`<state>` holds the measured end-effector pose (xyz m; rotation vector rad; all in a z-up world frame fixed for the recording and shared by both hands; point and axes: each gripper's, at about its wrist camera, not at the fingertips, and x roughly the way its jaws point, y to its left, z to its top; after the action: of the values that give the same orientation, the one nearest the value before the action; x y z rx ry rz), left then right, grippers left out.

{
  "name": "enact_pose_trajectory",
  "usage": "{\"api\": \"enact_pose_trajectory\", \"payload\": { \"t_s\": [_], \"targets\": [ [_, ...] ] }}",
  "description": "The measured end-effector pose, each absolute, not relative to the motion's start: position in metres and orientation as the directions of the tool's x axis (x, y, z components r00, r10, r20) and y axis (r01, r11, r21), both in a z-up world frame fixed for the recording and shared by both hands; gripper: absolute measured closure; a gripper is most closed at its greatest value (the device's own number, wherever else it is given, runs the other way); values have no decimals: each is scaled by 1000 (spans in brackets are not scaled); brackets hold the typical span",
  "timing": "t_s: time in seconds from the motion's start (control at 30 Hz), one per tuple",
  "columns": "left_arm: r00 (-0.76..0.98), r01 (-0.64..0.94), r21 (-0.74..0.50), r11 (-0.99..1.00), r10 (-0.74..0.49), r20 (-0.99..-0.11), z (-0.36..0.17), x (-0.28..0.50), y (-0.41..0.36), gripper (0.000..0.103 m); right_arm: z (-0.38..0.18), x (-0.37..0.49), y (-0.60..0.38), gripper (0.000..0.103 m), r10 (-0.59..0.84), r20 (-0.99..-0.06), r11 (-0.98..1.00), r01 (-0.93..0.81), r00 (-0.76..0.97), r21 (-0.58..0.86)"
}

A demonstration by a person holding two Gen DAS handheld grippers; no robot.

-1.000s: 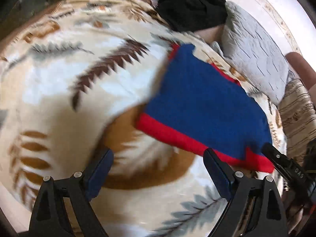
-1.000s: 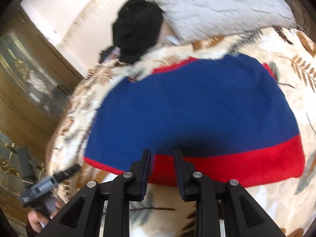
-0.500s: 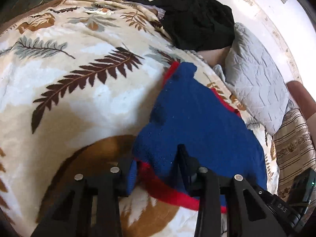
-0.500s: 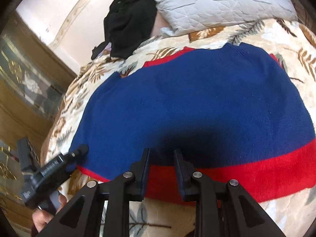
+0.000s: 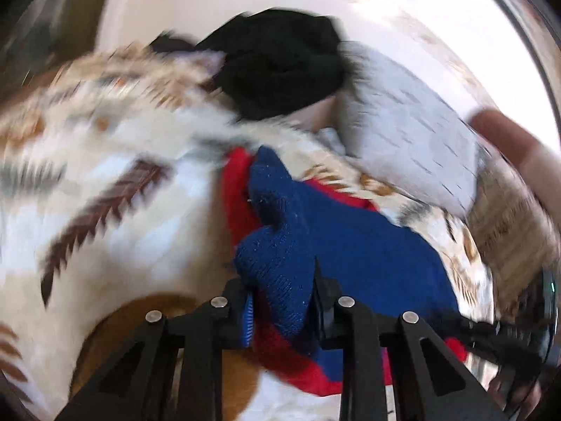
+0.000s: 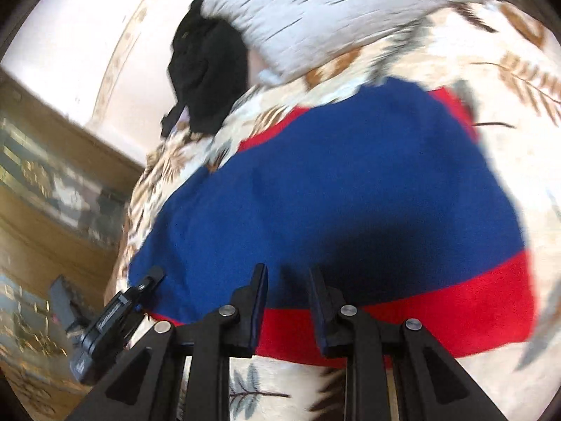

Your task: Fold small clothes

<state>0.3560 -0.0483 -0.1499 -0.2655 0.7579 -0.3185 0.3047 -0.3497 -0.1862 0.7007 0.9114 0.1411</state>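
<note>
Between the fingers of the left gripper (image 5: pixel 280 301) a bunched corner of the blue and red knit garment (image 5: pixel 350 245) is pinched and raised off the leaf-print blanket (image 5: pixel 105 182); the rest of the garment lies flat ahead and to that gripper's right. The right gripper (image 6: pixel 287 301) has its jaws nearly together over the red hem, but whether cloth is caught there cannot be told.

Risk: if only the left corner travels, the hem is likely to skew and the fold come out crooked; thick knit may also slip from a shallow pinch.

Count: one garment, two grippers, one blanket, one grey quilted pillow (image 6: pixel 333 10) beyond the garment, one black heap of cloth (image 5: pixel 280 63) beside it.
</note>
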Motion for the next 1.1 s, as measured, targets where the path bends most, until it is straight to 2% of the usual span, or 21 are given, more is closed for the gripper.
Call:
{"api": "enact_pose_trajectory", "payload": {
  "t_s": [0.2, 0.33, 0.4, 0.43, 0.47, 0.5, 0.53, 0.67, 0.73, 0.83, 1.1],
  "targets": [
    [670, 351, -234, 907, -417, -614, -120, 344, -109, 77, -179, 282, -410, 75, 394, -619, 690, 226, 679, 688],
    [645, 414, -199, 888, -441, -624, -119, 336, -136, 77, -181, 280, -441, 75, 469, -545, 595, 208, 694, 777],
    [632, 432, -193, 881, -448, -633, -122, 333, -144, 77, -184, 289, -447, 71, 523, -516, 559, 185, 678, 808],
    [624, 443, -185, 877, -450, -639, -124, 330, -148, 77, -185, 293, -447, 60, 544, -501, 540, 176, 673, 823],
    [620, 458, -169, 873, -449, -643, -127, 325, -153, 77, -188, 299, -447, 31, 574, -479, 507, 170, 665, 845],
    [619, 470, -151, 870, -446, -646, -129, 322, -159, 77, -191, 303, -447, 21, 595, -457, 473, 172, 661, 864],
    [614, 485, -130, 865, -443, -653, -133, 319, -165, 77, -195, 307, -444, 19, 606, -438, 443, 176, 664, 879],
    [596, 514, -96, 853, -435, -675, -145, 317, -173, 77, -203, 328, -434, 19, 664, -384, 380, 154, 642, 912],
    [602, 530, -54, 846, -421, -679, -150, 315, -179, 77, -209, 342, -424, 19, 675, -413, 398, 169, 612, 902],
    [577, 551, -57, 833, -429, -695, -156, 318, -185, 77, -221, 350, -414, 21, 666, -466, 420, 223, 582, 880],
    [560, 573, -16, 819, -406, -722, -164, 315, -209, 77, -224, 332, -436, 22, 656, -444, 365, 259, 611, 895]
  ]
}}
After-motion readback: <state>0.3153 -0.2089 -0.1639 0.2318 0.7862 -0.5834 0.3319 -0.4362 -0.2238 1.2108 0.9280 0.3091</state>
